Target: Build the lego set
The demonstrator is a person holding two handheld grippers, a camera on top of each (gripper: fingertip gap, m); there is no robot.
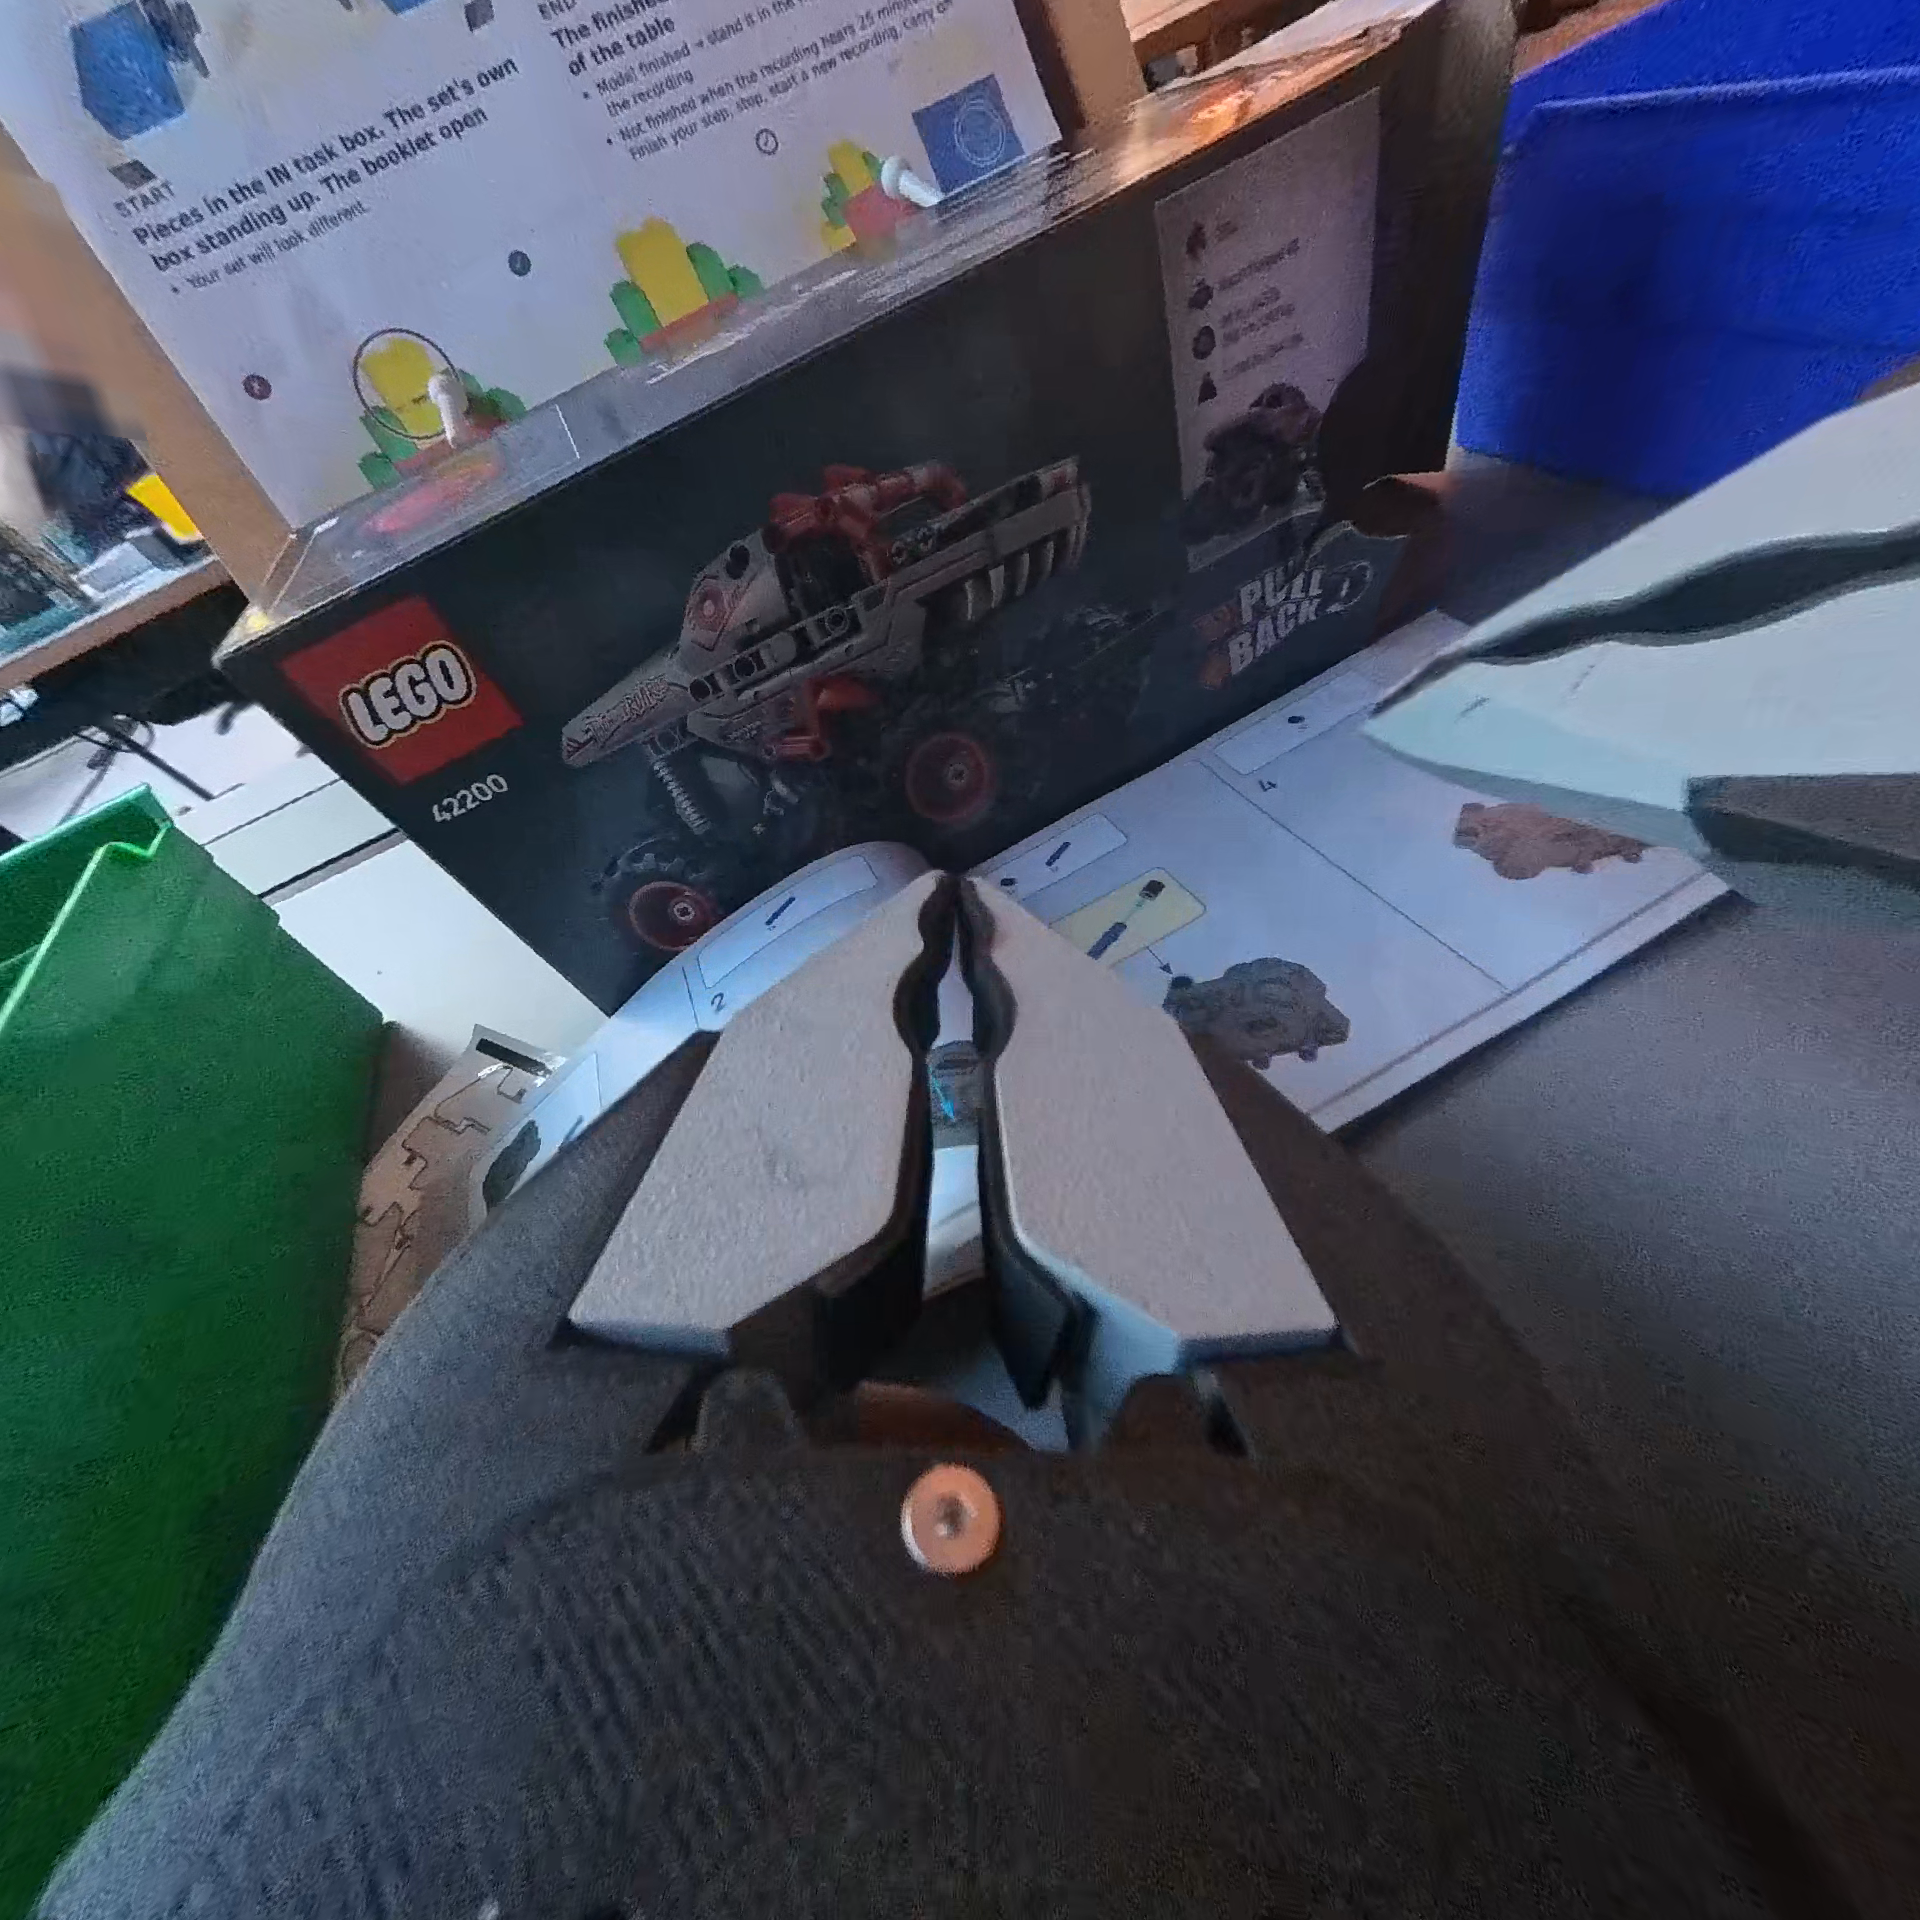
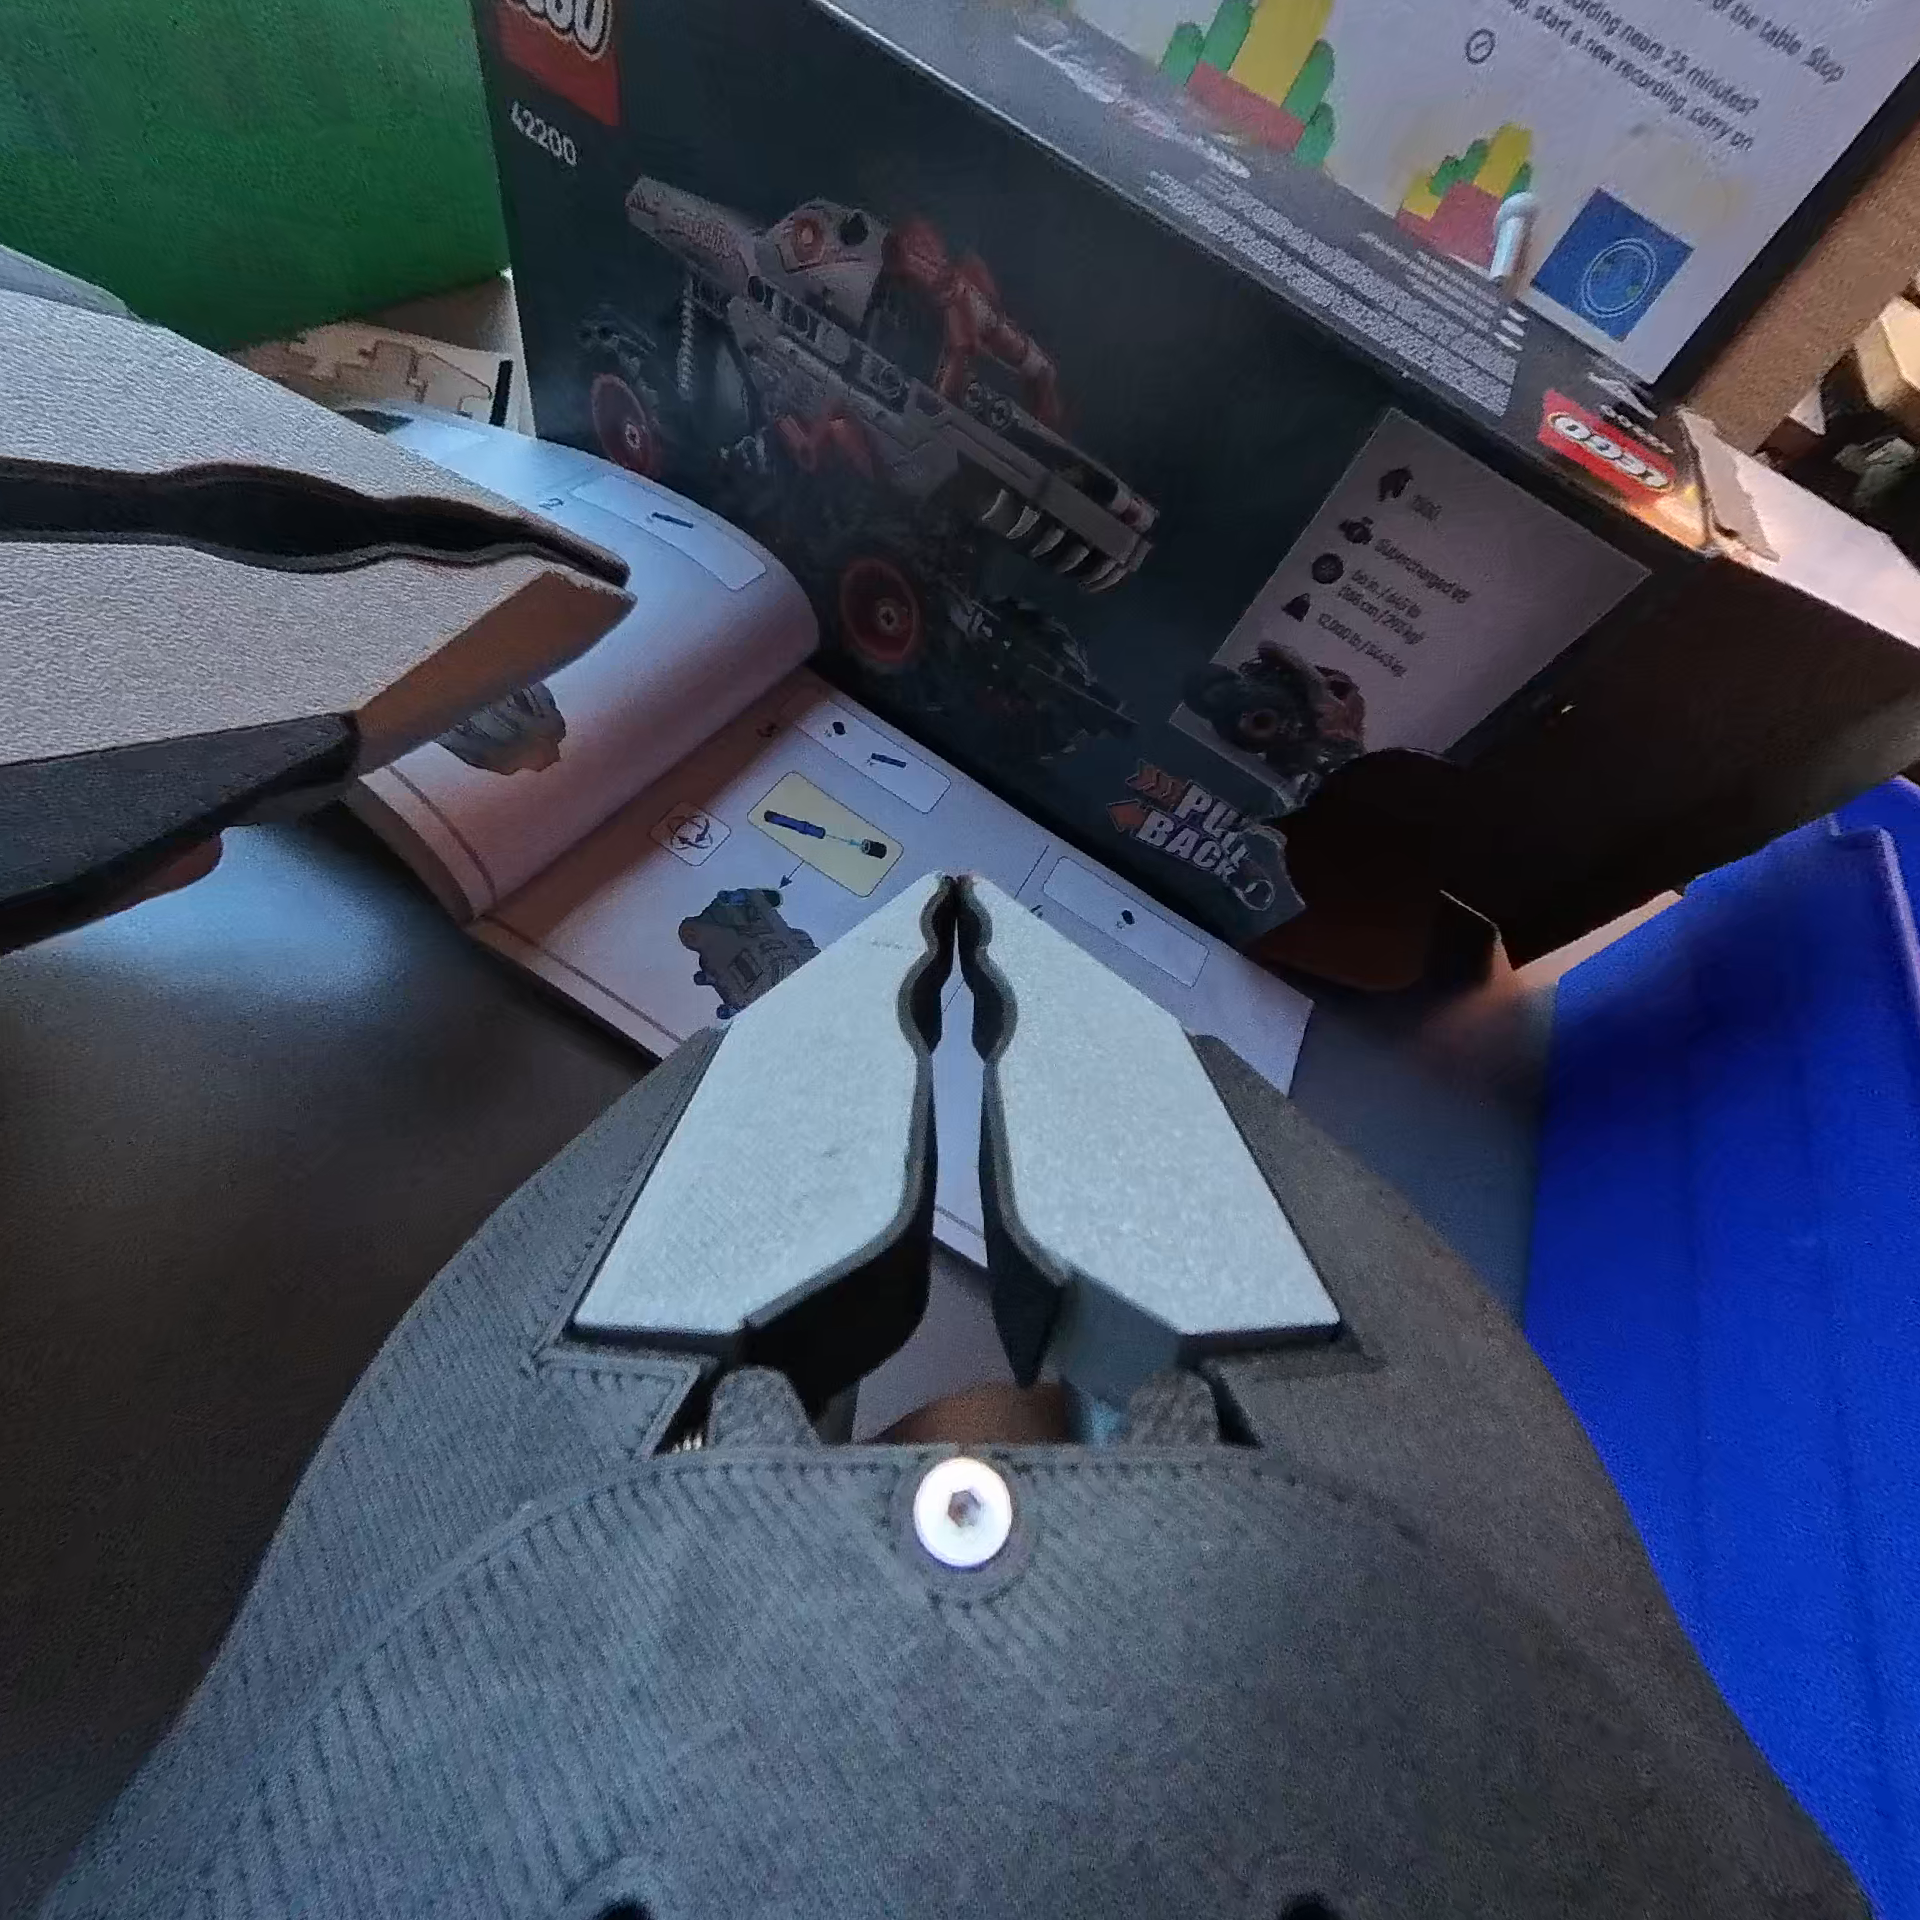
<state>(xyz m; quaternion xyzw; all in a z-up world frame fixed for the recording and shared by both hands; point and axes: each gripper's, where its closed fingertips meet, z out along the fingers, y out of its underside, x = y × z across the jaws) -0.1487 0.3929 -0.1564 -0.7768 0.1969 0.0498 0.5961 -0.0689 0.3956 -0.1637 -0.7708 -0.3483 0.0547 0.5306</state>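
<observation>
The black set box (image 1: 831, 623) stands upright at the back of the dark table; it also shows in the right wrist view (image 2: 1039, 468). The open instruction booklet (image 1: 1351, 914) lies flat in front of it, also in the right wrist view (image 2: 831, 831). My left gripper (image 1: 954, 883) is shut with nothing between its tips, hovering over the booklet's left page. My right gripper (image 2: 956, 883) is shut with nothing between its tips, over the right page. Each gripper shows in the other's view, the right one (image 1: 1455, 655) and the left one (image 2: 613, 571). No loose pieces are in view.
A green bin (image 1: 156, 1143) stands at the left, also in the right wrist view (image 2: 208, 156). A blue bin (image 1: 1714, 260) stands at the right, also in the right wrist view (image 2: 1745, 1247). A printed poster (image 1: 468, 208) stands behind the box. A sticker sheet (image 1: 436, 1143) lies beside the booklet. The tips of one gripper are about 9 cm away from the tips of the other.
</observation>
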